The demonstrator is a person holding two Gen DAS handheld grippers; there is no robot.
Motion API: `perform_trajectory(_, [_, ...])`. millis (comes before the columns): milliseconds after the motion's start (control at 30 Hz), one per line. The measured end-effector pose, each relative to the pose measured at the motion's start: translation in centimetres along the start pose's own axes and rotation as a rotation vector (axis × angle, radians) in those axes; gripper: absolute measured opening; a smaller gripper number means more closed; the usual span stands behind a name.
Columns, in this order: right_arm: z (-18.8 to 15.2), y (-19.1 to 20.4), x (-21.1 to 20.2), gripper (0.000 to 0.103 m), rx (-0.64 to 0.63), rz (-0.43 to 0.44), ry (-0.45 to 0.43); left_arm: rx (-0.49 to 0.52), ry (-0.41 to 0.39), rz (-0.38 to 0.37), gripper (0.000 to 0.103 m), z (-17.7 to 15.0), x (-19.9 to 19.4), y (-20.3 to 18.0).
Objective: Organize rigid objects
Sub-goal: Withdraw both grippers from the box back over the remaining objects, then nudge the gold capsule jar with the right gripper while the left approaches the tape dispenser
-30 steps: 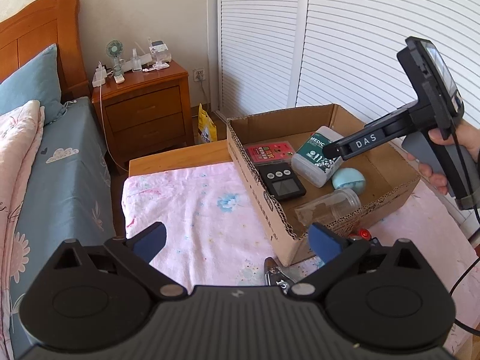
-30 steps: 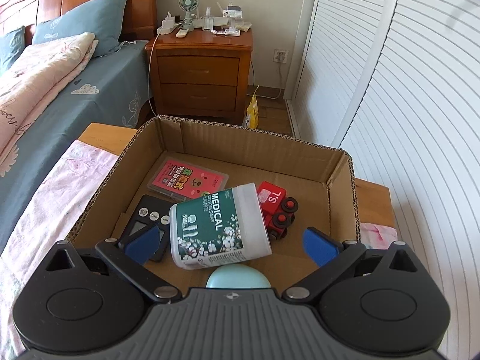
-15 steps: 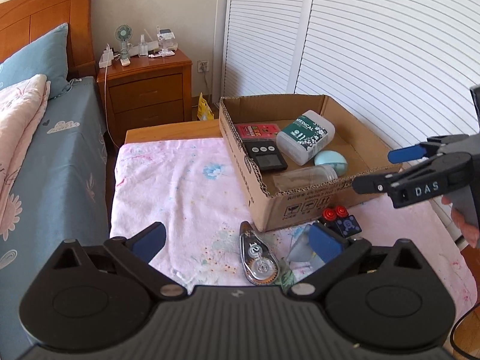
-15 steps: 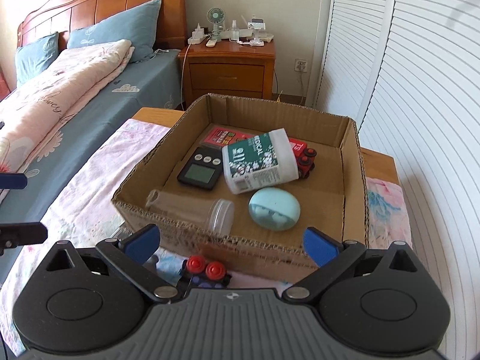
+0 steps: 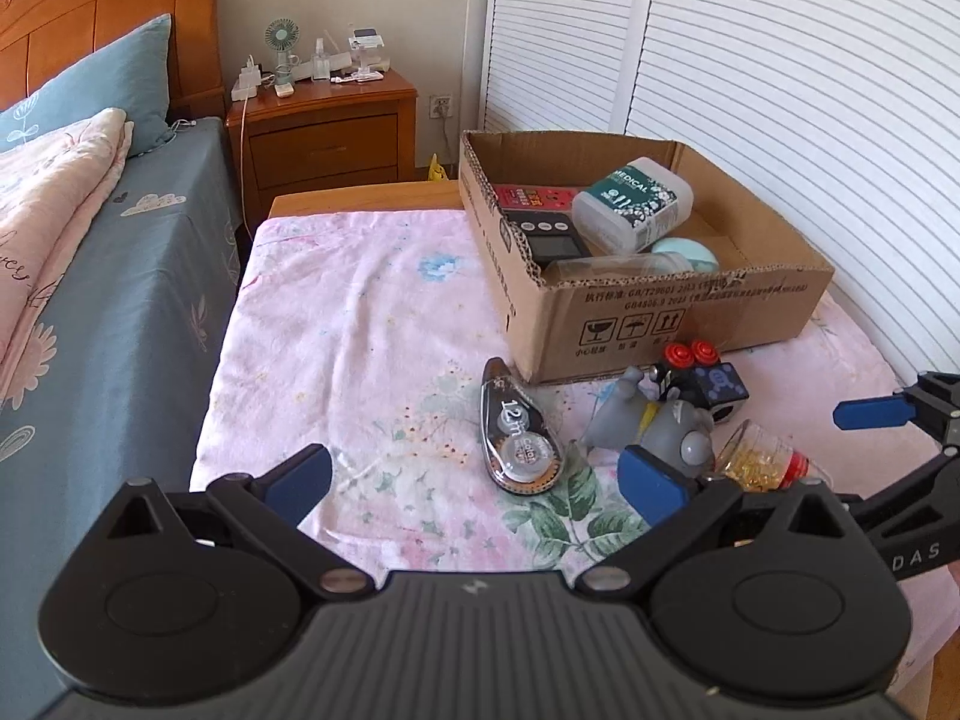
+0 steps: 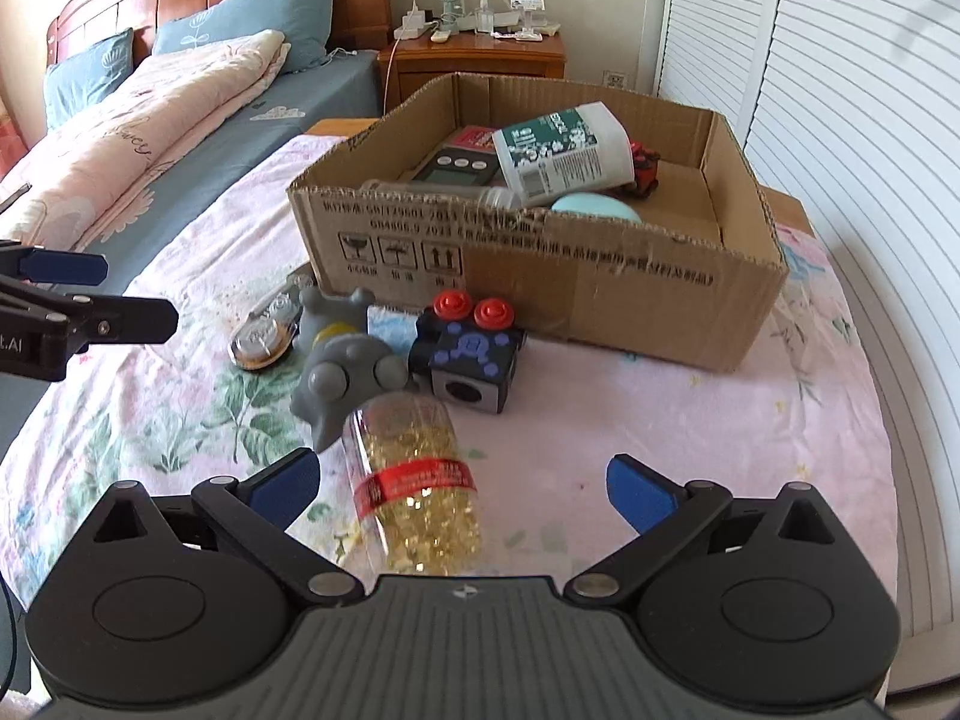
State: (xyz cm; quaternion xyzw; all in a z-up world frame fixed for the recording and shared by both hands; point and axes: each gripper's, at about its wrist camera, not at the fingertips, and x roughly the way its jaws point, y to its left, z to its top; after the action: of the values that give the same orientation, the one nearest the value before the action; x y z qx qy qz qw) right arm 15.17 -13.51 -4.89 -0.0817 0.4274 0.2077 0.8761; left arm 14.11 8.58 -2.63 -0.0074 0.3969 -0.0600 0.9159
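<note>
A cardboard box [image 5: 684, 309] [image 6: 600, 294] stands on a pink floral cloth and holds a medical bottle [image 6: 564, 147], a black scale [image 5: 555, 240], a clear jar, a pale blue case and a red toy. In front of it lie a correction tape [image 5: 519, 435], a grey toy [image 6: 345, 369], a black cube toy [image 6: 471, 357] and a clear bottle of yellow capsules [image 6: 420, 480]. My right gripper [image 6: 462, 483] is open, low over the capsule bottle. My left gripper [image 5: 474, 477] is open and empty, short of the correction tape.
A bed [image 5: 78, 240] with blue sheet and pink quilt lies to the left. A wooden nightstand [image 5: 327, 126] with a fan and small items stands behind. White louvred doors [image 5: 780, 90] run along the right. The cloth's edge drops off at the left.
Both grippers have pulled back from the box toward the near side. The right one, earlier over the box's contents, is now low over the capsule bottle. Both stay open.
</note>
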Motion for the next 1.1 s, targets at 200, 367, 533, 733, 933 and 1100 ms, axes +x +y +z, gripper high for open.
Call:
perform_trajectory(200, [-3.0, -0.1, 0.2, 0.103, -0.020, -0.051, 0.039, 0.027, 0.002, 0.024, 0.101, -1.6, 0.3, -0.9])
perform_trajectory(367, [-4.2, -1.5, 0.1, 0.103, 0.034, -0.077, 0.052, 0.035, 0.014, 0.012, 0.101, -2.3, 0.5, -1.5])
perform_trajectory(533, [-4.6, -3.0, 0.0, 0.103, 0.075, -0.110, 0.053, 0.044, 0.026, 0.000, 0.101, -2.6, 0.8, -2.0])
perform_trajectory(733, [-4.3, -5.7, 0.0, 0.103, 0.154, -0.150, 0.040, 0.039, 0.028, -0.002, 0.101, -2.7, 0.9, -2.0])
perform_trajectory(933, [-4.5, -5.4, 0.1, 0.103, 0.121, -0.141, 0.049, 0.039, 0.032, -0.006, 0.101, -2.8, 1.1, -1.5])
perform_trajectory(1100, [-5.0, -4.0, 0.0, 0.103, 0.067, -0.122, 0.040, 0.062, 0.040, 0.016, 0.101, -2.7, 2.1, -1.2])
